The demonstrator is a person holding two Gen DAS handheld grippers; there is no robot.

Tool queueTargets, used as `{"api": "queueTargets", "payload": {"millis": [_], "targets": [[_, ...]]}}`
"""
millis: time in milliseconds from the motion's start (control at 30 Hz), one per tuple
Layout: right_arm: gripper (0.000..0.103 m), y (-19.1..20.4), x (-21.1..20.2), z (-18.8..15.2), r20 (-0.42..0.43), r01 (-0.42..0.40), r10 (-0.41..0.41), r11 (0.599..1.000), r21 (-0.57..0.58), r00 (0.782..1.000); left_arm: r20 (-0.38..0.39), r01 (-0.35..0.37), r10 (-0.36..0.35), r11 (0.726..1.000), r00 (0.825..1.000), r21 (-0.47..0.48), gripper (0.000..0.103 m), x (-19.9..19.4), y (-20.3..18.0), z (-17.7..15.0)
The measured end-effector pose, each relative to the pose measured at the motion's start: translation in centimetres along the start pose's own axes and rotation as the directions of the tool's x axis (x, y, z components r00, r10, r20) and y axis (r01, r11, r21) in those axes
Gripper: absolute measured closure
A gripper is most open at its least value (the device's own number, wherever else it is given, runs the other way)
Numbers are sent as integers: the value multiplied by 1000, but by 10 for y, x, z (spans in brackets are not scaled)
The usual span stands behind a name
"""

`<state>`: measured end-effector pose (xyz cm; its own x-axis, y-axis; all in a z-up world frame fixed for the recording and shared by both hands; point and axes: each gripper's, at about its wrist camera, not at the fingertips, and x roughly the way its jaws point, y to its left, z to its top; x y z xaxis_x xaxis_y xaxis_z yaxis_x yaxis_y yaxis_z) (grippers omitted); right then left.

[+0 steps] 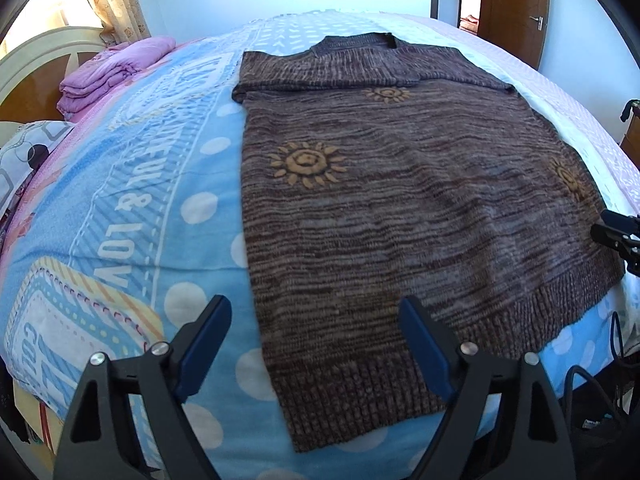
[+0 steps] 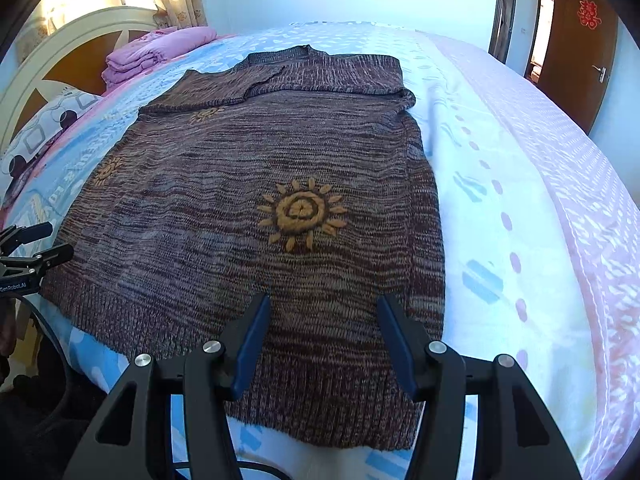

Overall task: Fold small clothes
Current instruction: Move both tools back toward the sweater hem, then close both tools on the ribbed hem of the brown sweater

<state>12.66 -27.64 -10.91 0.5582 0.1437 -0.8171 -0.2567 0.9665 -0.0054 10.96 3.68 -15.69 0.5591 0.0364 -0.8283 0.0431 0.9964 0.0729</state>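
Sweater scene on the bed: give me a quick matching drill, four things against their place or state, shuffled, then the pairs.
1. sweater
2. purple blanket
3. left gripper
4. wooden door

A. folded, near the headboard
B. open, over the hem's corner
C. spread flat, sleeves folded in
D. far wall, red paper cut-out on it

Pairs: 1-C, 2-A, 3-B, 4-D

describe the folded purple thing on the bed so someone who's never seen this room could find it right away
Start at the bed's white arched headboard. Just in front of it, beyond the collar end of the brown knitted sweater, sits a folded purple blanket, stacked in soft layers. It is the only plain, single-colour fabric there: the pillow beside it is white with printed shapes, and the sweater has orange suns.
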Motion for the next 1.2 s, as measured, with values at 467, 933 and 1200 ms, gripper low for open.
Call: {"api": "queueTargets", "payload": {"millis": [467,933,1200], "targets": [[46,-4,-10,-14,-10,-12,12,1000,28,1000,-73,145,-152,985,986,-92,42,-13,11,-28],[46,-34,-28,-25,-9,-7,8,993,119,1000,-59,134,-144,980,988,-148,70,-16,25,-38],[46,-53,-27,-37,-31,-28,35,980,196,999,-56,81,-89,989,994,-124,46,-14,24,-37]]}}
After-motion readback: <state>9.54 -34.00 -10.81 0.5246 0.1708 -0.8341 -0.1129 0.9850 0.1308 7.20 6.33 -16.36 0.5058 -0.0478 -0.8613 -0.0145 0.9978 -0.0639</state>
